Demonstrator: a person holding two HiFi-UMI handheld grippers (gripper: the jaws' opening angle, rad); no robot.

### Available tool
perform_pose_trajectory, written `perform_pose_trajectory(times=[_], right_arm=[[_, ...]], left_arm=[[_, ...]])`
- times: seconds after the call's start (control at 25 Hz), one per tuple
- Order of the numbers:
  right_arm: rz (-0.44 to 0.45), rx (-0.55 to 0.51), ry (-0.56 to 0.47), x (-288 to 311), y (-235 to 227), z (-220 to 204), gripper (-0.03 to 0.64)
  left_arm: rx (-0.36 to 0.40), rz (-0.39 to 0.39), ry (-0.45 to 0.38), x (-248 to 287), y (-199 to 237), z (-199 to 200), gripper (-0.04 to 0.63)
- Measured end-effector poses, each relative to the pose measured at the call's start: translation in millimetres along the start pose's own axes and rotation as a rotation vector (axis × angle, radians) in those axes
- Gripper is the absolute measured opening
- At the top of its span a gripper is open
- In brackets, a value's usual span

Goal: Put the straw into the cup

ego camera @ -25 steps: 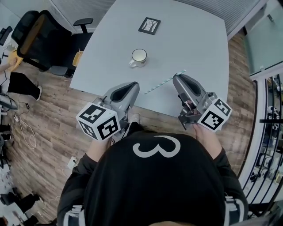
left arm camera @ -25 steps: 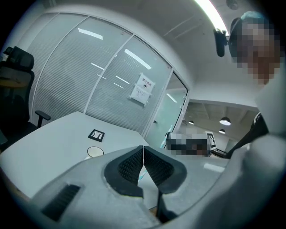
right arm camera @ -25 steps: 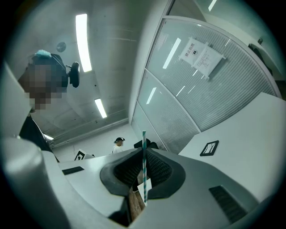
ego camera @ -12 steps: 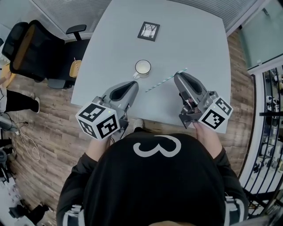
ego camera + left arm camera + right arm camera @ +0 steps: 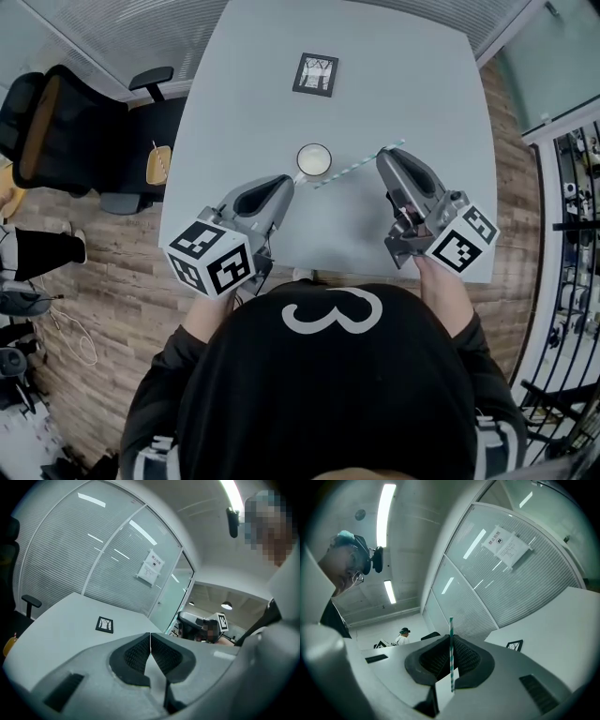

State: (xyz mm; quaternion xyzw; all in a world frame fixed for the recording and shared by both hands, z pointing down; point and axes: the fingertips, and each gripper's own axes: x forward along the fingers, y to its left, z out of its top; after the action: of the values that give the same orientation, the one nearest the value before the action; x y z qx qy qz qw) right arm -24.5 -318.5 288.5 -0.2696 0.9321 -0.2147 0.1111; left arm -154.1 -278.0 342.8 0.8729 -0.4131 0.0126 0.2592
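A white cup (image 5: 313, 160) stands on the grey table (image 5: 403, 66). The green-and-white striped straw (image 5: 352, 169) hangs slantwise above the table, its low end just right of the cup. My right gripper (image 5: 385, 156) is shut on the straw's upper part. In the right gripper view the straw (image 5: 451, 648) stands upright between the pads (image 5: 464, 656). My left gripper (image 5: 285, 181) hovers just below and left of the cup, its jaws pressed together with nothing between them (image 5: 150, 634). The cup is hidden in both gripper views.
A black-framed marker card (image 5: 316, 74) lies at the far middle of the table, and also shows as the card (image 5: 104, 624) in the left gripper view. A black office chair (image 5: 56, 122) stands left of the table. A railing (image 5: 572, 234) runs along the right side.
Both grippers have moved forward over the table toward the cup. The straw's low end now lies beside the cup's rim. The right gripper's hold on the straw is unchanged.
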Motion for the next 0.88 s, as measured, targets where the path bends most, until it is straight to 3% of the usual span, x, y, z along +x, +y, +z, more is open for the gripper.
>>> perform_pose_trajectory(times=[0.88], right_arm=[[-0.121,-0.04,-0.028,51,-47,-8,0.031]], left_arm=[[-0.048,-0.052,0.076,30,74,-3,0.017]])
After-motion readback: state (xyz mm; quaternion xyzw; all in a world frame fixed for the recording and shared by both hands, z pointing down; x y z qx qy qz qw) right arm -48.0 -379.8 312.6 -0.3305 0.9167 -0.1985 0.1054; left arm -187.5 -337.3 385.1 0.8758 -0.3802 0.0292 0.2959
